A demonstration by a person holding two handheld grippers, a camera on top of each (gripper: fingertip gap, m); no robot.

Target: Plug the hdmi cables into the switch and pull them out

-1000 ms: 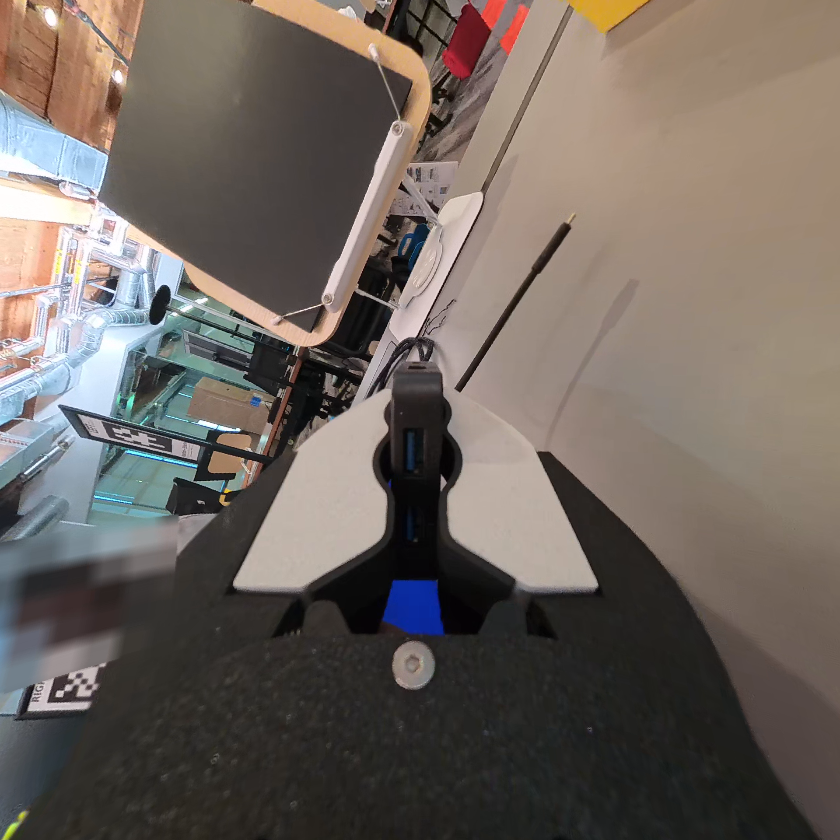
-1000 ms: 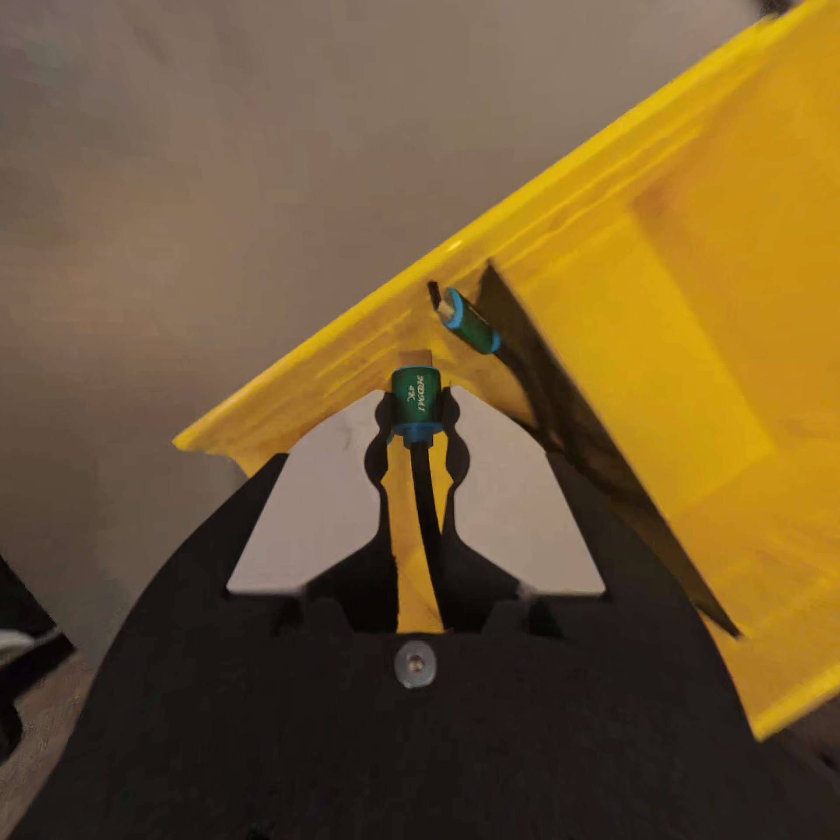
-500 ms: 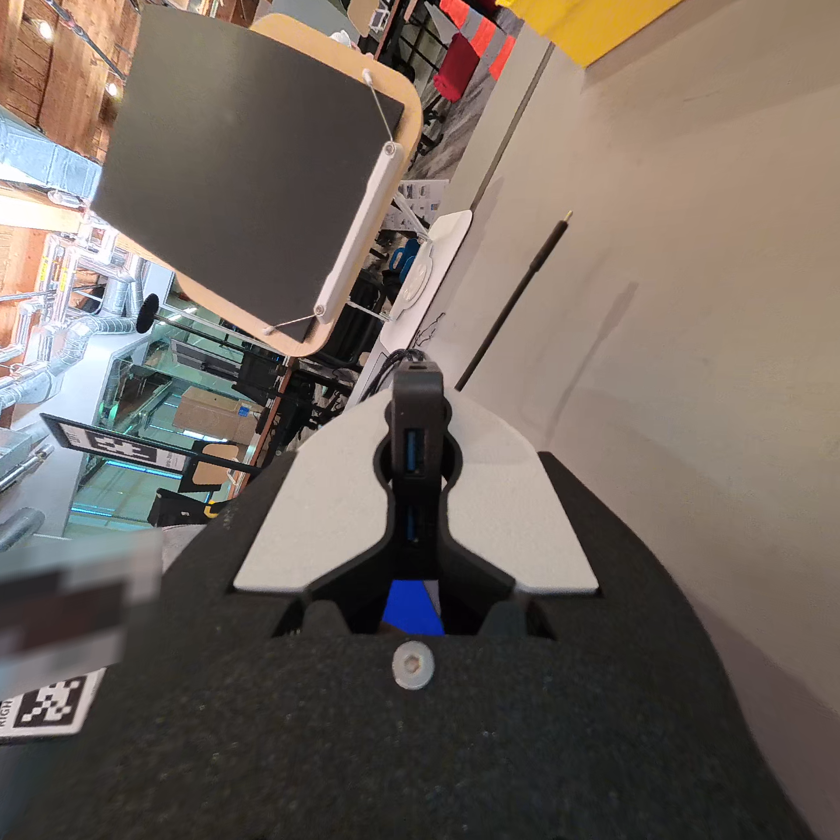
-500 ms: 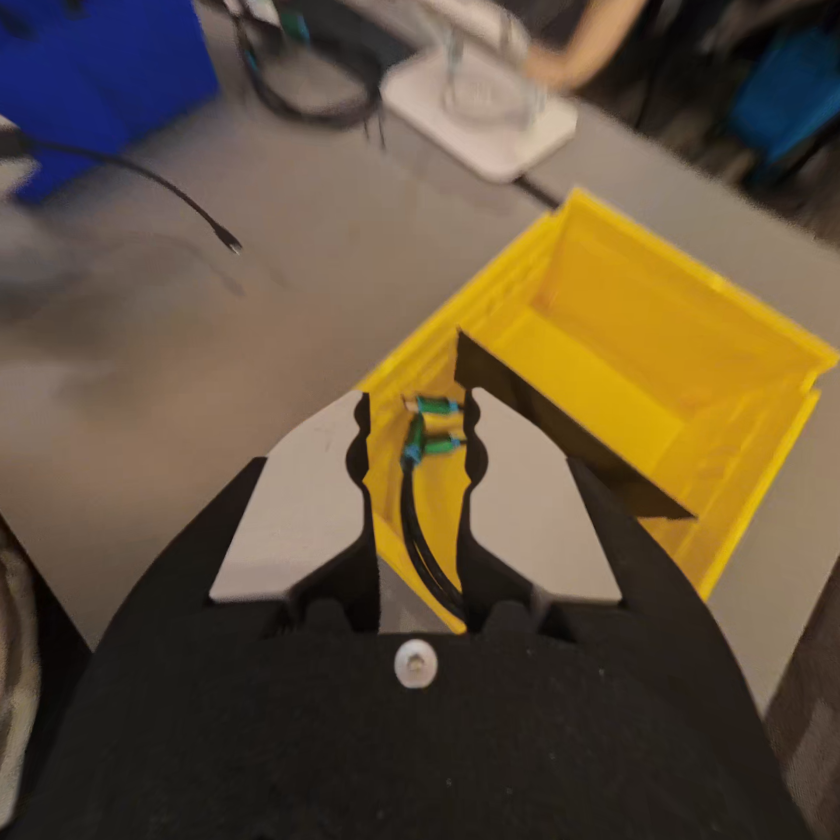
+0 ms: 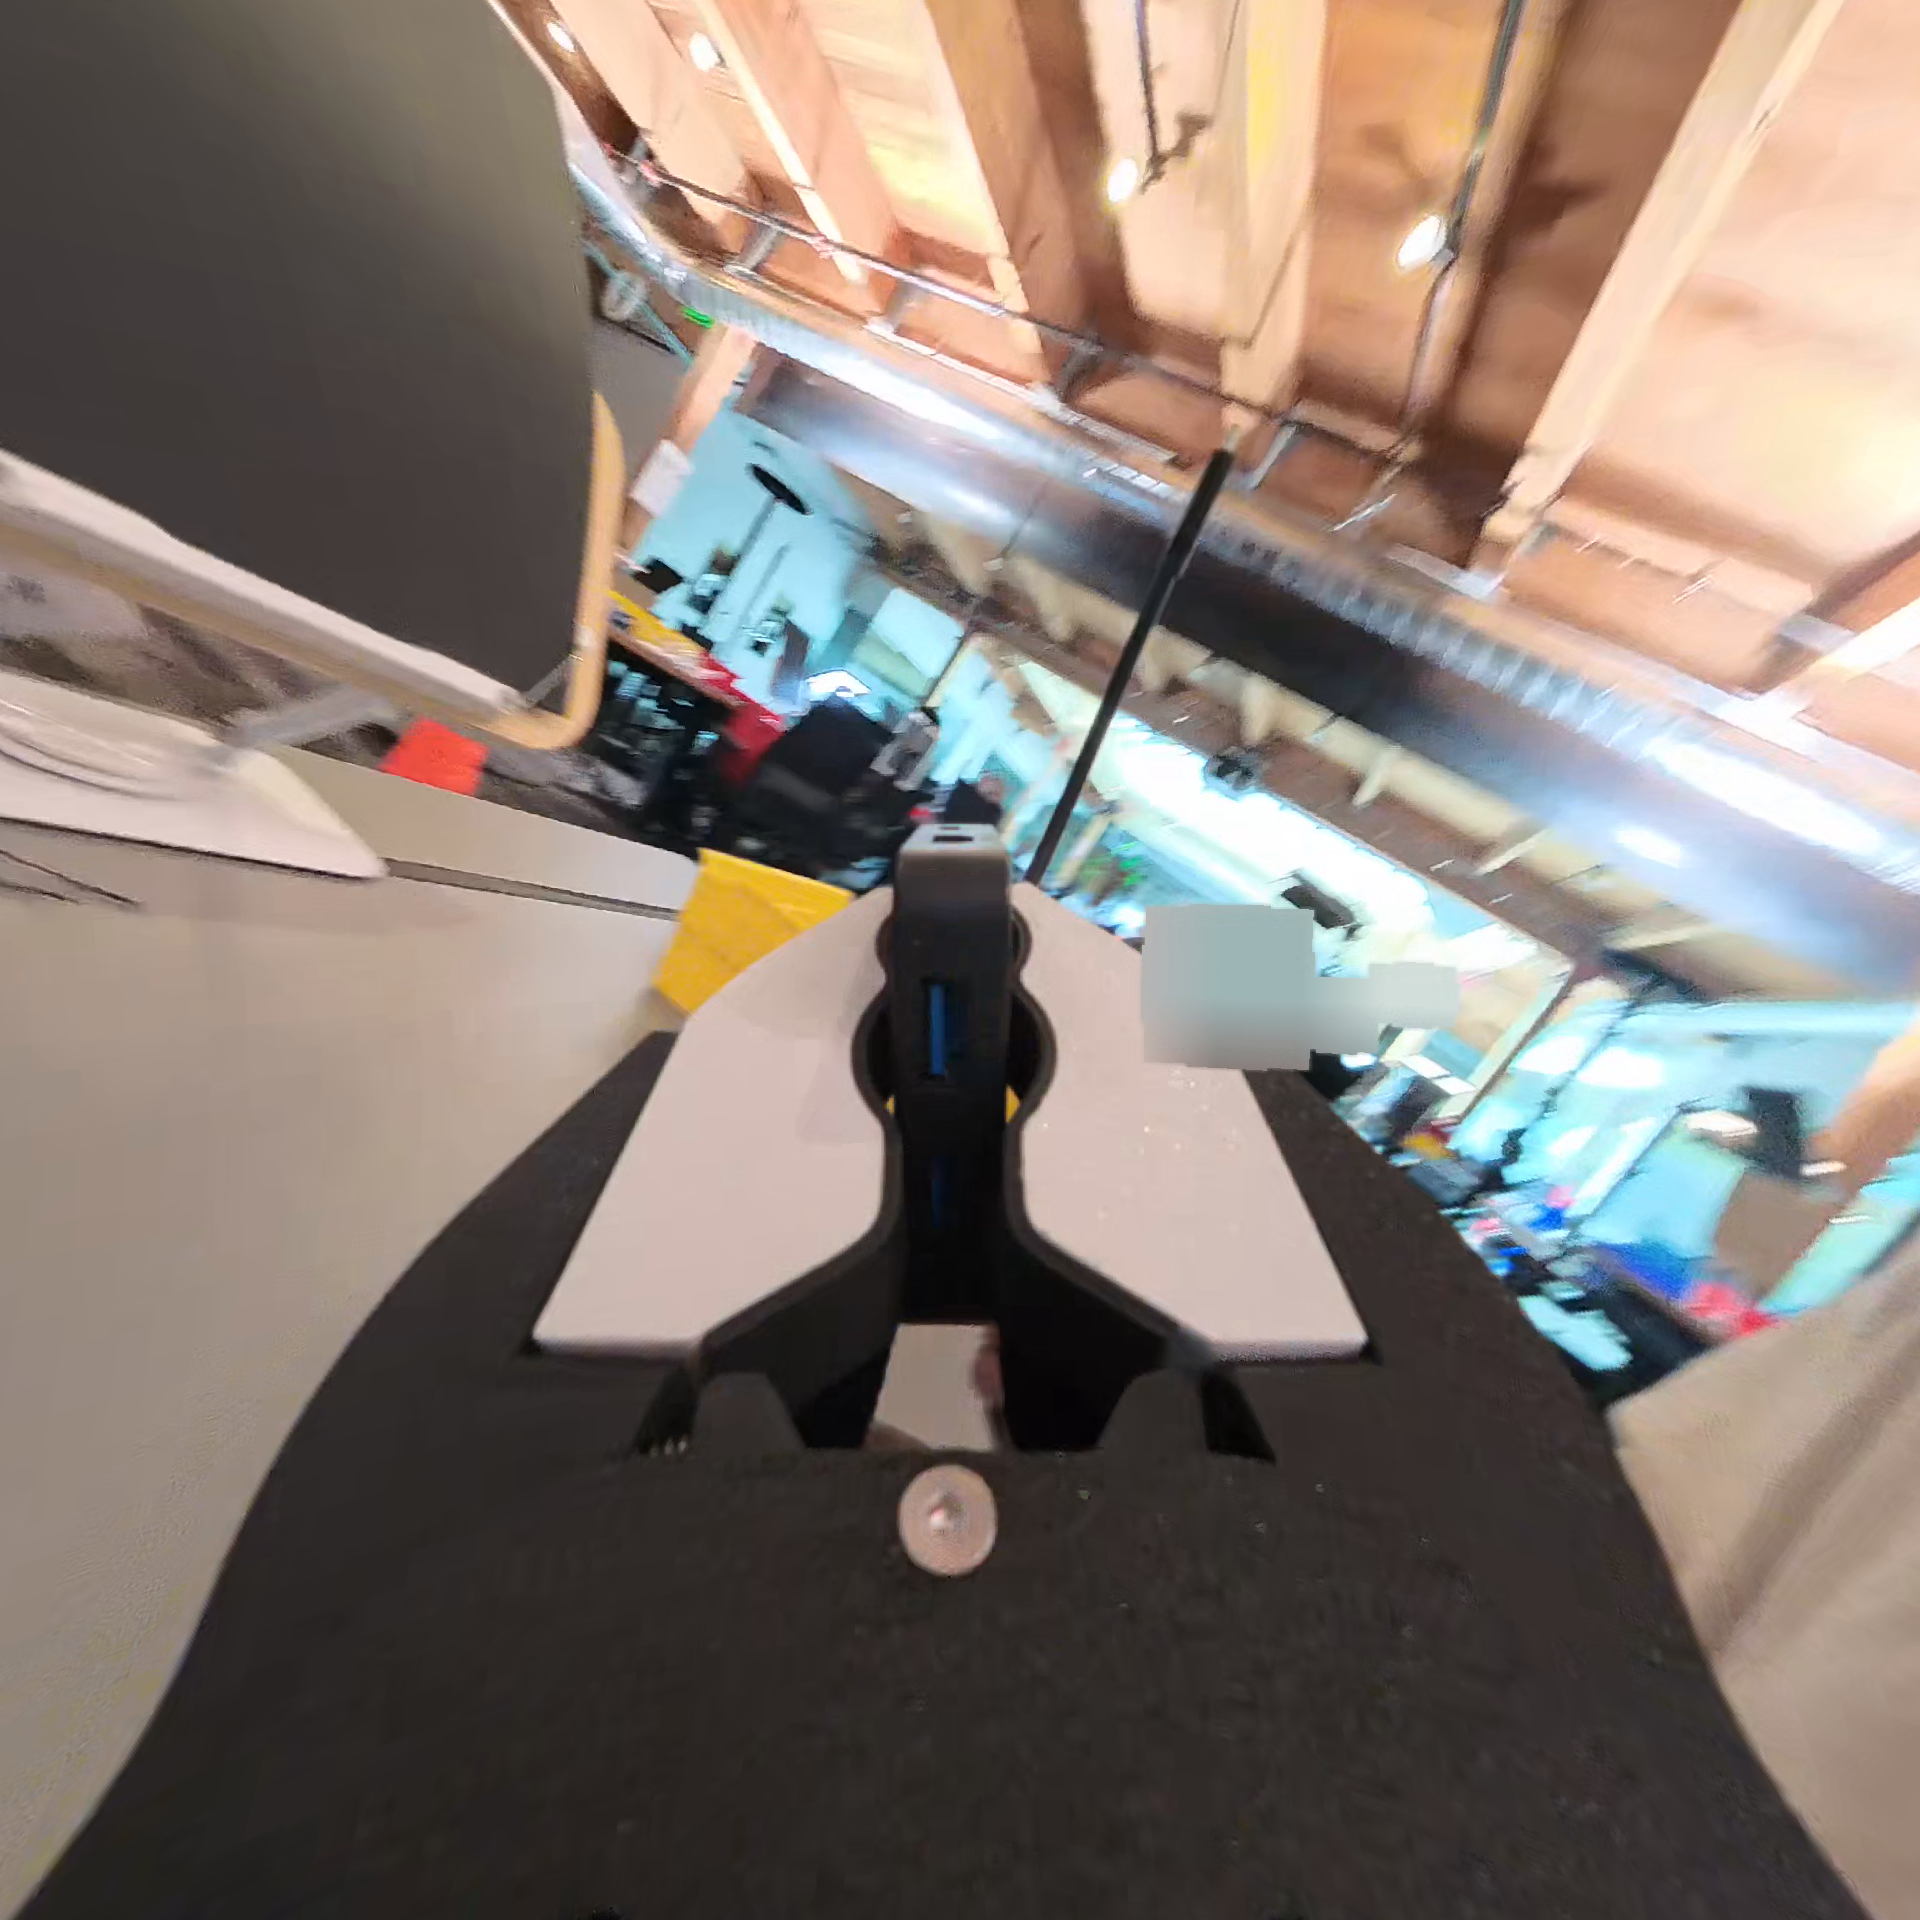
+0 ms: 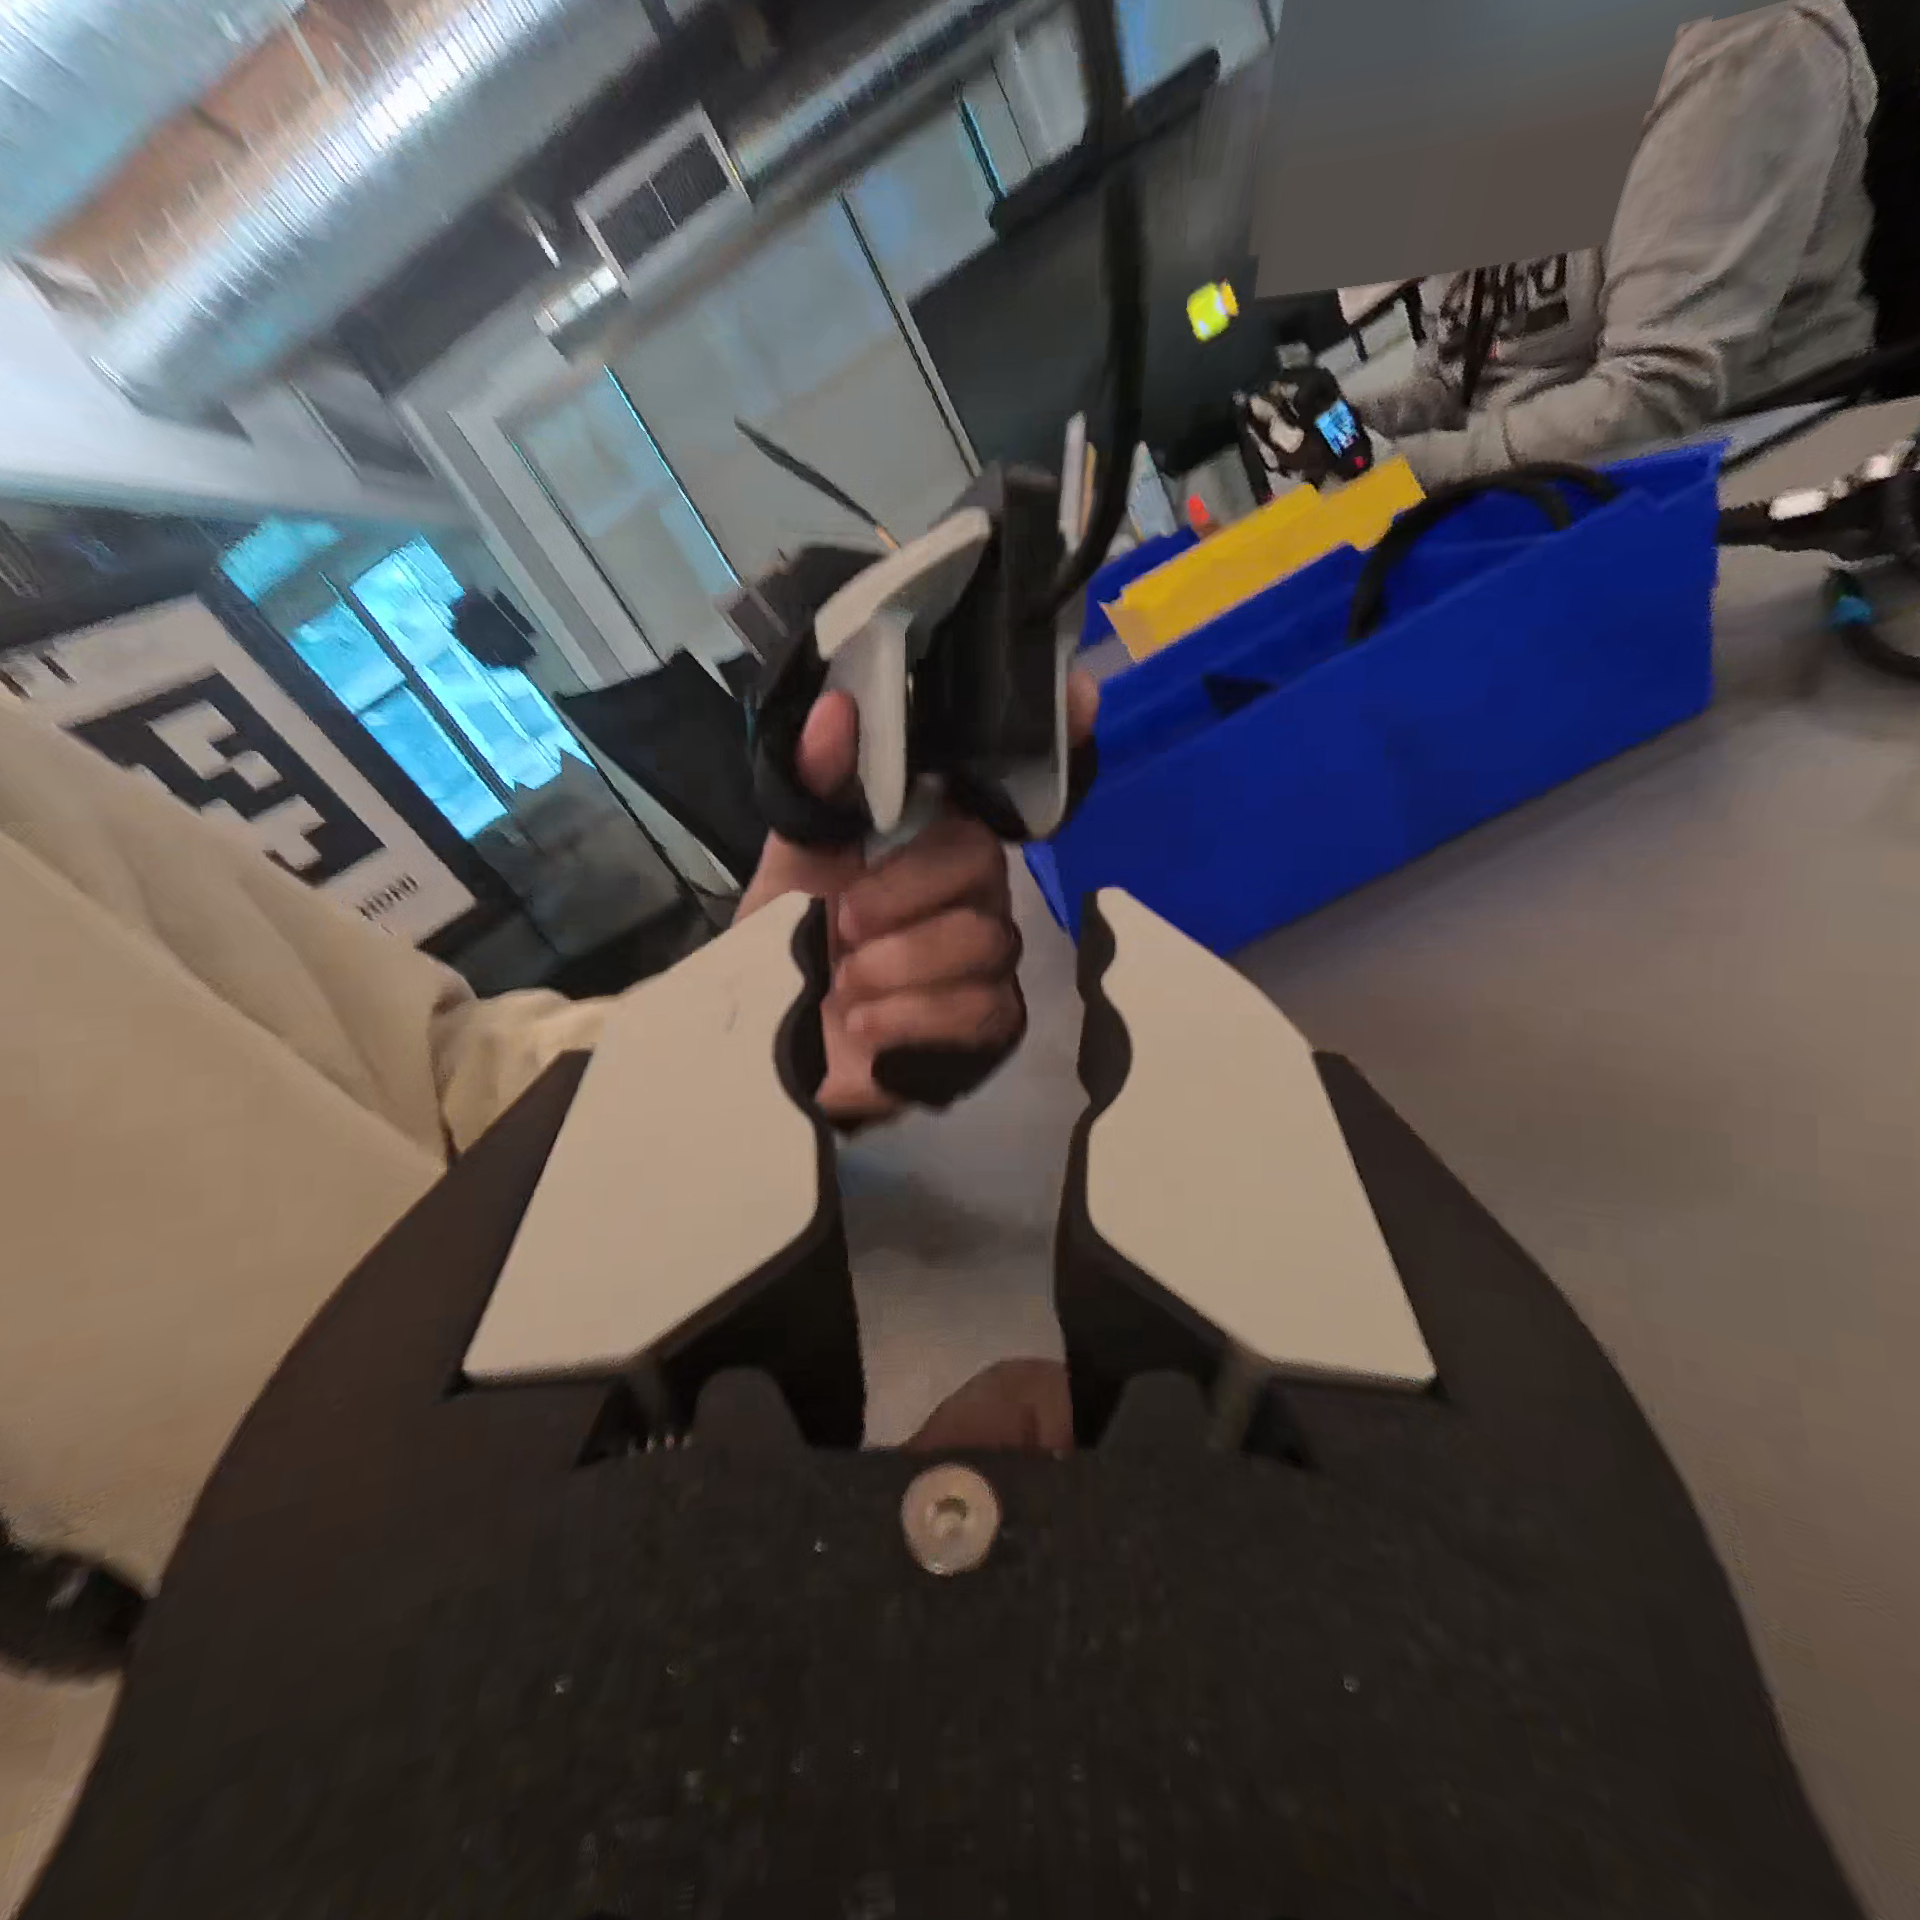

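**Left tool clamps the switch, right tool empty and apart**

Left tool [image 5: 951, 971] is closed on the black switch [image 5: 953, 1049], which stands on edge between the two pale fingers [image 5: 748, 1164]. Blue ports face the camera; one end pokes out past the fingertips. A thin black cable [image 5: 1132, 665] rises stiffly from behind the switch up and to the right, tip free in the air. The tool is tilted up toward the ceiling, off the desk [image 5: 260, 1143].

Right tool [image 6: 951, 920] has its fingers spread with a clear gap, nothing held between them. In the right wrist view it points at the left tool [image 6: 935, 665], seen farther off and gripped by a hand [image 6: 914, 977] with a cream sleeve [image 6: 208, 1039]; the switch sits dark between that tool's fingers there.

Grey desk carries a blue bin [image 6: 1403, 717] with black cables and yellow dividers inside, just behind the left tool. A yellow bin [image 5: 743, 925] shows beyond the left tool's fingers. A seated person in a grey hoodie [image 6: 1662, 260] is at the far side. Room: wooden ceiling beams [image 5: 1351, 208], silver ducting, glass partitions; background is blurred.
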